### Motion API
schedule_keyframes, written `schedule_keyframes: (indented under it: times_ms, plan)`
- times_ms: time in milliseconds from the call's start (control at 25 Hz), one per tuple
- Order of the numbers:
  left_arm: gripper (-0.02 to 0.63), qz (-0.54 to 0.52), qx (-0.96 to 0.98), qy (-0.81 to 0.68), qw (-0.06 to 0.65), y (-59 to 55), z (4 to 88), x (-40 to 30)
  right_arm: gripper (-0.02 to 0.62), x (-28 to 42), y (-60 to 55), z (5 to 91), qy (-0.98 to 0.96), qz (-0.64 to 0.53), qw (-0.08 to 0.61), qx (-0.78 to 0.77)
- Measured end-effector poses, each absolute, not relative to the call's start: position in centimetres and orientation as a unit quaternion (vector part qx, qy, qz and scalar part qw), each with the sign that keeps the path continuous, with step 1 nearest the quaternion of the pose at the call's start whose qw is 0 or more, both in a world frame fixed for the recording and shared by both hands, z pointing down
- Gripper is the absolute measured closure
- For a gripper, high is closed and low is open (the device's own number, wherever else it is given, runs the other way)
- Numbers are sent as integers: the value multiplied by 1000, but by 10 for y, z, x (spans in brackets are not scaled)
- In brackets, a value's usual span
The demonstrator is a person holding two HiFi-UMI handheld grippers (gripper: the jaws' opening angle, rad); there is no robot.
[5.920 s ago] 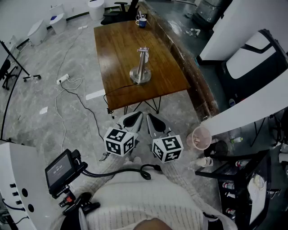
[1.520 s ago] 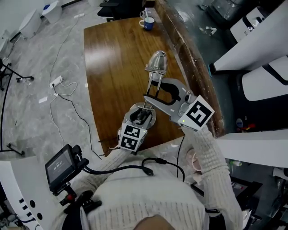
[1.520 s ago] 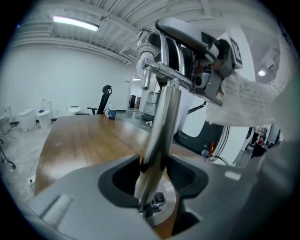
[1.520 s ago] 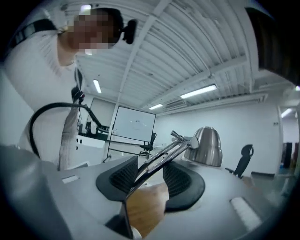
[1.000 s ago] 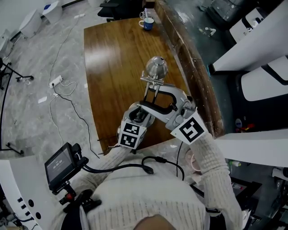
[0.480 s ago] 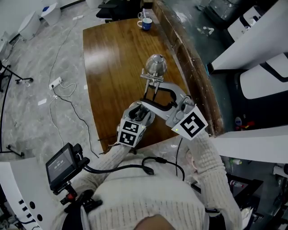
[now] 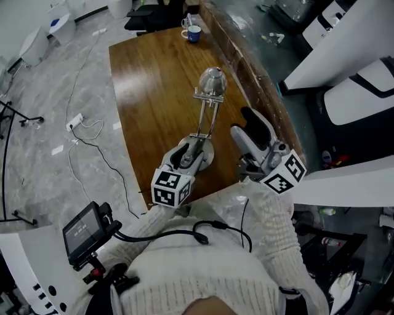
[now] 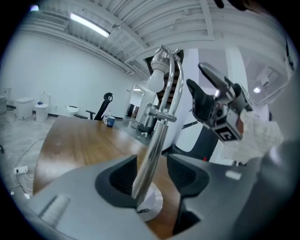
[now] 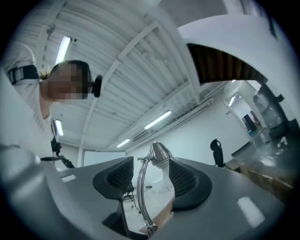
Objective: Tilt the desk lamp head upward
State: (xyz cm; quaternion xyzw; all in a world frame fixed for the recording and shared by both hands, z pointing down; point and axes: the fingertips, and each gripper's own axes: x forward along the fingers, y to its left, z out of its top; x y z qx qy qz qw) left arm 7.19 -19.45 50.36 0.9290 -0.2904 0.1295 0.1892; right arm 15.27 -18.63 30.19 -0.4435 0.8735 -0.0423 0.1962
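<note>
The scene is lit evenly and brightly by ceiling strip lights [image 8: 89, 25]. A pale glare is seen on the tabletop [image 7: 130, 71]. Both gripper views are strongly bent at the edges, and the near jaws are rendered soft.

Table [image 7: 148, 92]: centre, running away from the person.
Desk lamp [image 7: 206, 120]: on table, right half; base [image 7: 207, 154] near the near edge, head [image 7: 211, 80] atop the stem.
Mug [image 7: 193, 34]: on table, far right corner.
Chair [image 7: 144, 12]: behind table's far end.
Power strip [image 7: 74, 121]: on floor, left of table.
Screen unit [image 7: 83, 231]: lower left, beside the person.
</note>
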Motion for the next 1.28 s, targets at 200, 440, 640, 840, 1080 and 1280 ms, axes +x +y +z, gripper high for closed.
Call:
schedule_keyframes:
  times_ms: [200,440,640,840,1080,1280]
  plan:
    - [537,63,929,-321,175,-204,463,45,488,176,-160,348,791,-88,217,-565]
    - [598,62,922,-336,182,-201,459,38,566,123,-160,427,770,-118,32,-626]
    - [598,106,919,-326,193,-197,483,51,597,101,-174,461,770,-160,-38,-616]
    - [598,117,921,-321,187,-182,485,51,597,89,-165,466,773,-165,-58,-610]
    - [600,118,918,-325,194,-175,484,51,598,90,-158,472,772,-183,-56,-606]
    - [598,120,917,-326,195,-186,486,54,598,97,-167,478,768,-188,-73,-608]
